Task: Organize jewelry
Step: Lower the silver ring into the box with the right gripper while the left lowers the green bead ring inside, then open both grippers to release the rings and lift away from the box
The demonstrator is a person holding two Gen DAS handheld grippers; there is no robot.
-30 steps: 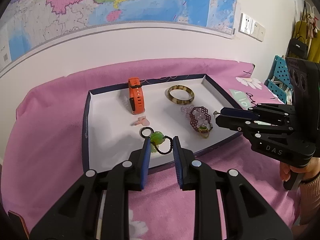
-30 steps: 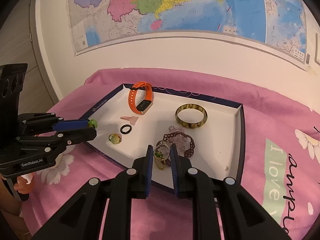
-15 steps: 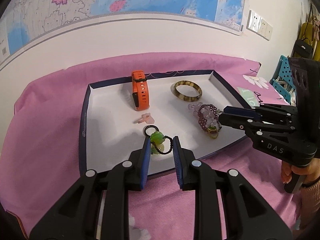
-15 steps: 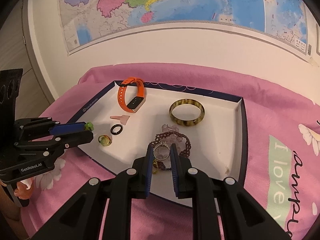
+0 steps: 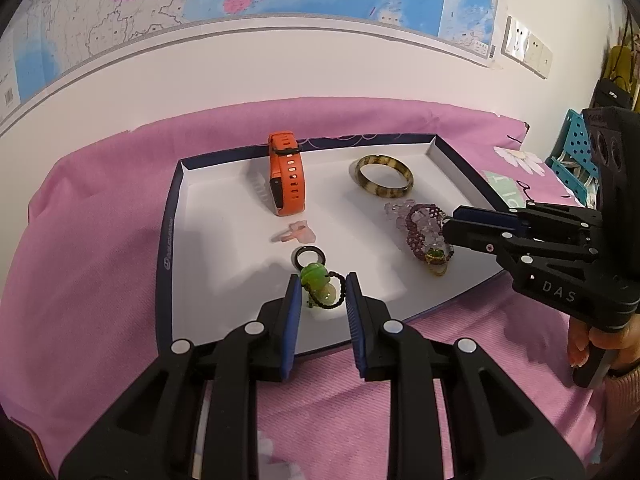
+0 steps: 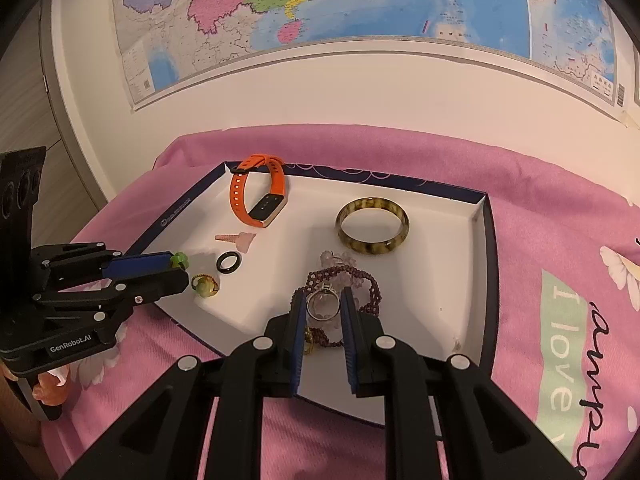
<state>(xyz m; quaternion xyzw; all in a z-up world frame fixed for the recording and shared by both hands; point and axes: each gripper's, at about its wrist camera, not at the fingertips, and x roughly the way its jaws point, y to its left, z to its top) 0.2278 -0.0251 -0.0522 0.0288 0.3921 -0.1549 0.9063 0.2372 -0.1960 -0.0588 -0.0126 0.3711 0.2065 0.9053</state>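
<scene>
Both grippers have crept forward over the white-lined, dark-rimmed shallow tray (image 5: 176, 216) since a second ago, and my right one now frames a silver ring where before it framed a small gold-green piece. My left gripper (image 5: 320, 300) stands at a narrow gap around the green bead charm on its black cord loop (image 5: 318, 284); whether the blue pads (image 5: 292, 312) actually touch it I cannot tell. My right gripper (image 6: 323, 312) is equally narrow, straddling the silver ring (image 6: 322, 304) that sits atop the heap of dark red beaded bracelets and pale purple crystals (image 6: 356, 280), and here too I cannot confirm contact. I judge each is lined up on a small piece to separate it from its neighbours. Elsewhere in the tray, the orange silicone fitness band (image 6: 256, 196) stands on edge near the back wall, the mottled amber bangle (image 6: 372, 226) lies flat, the black ring (image 6: 229, 262) and pink clip (image 6: 238, 238) lie well apart from either tool.
</scene>
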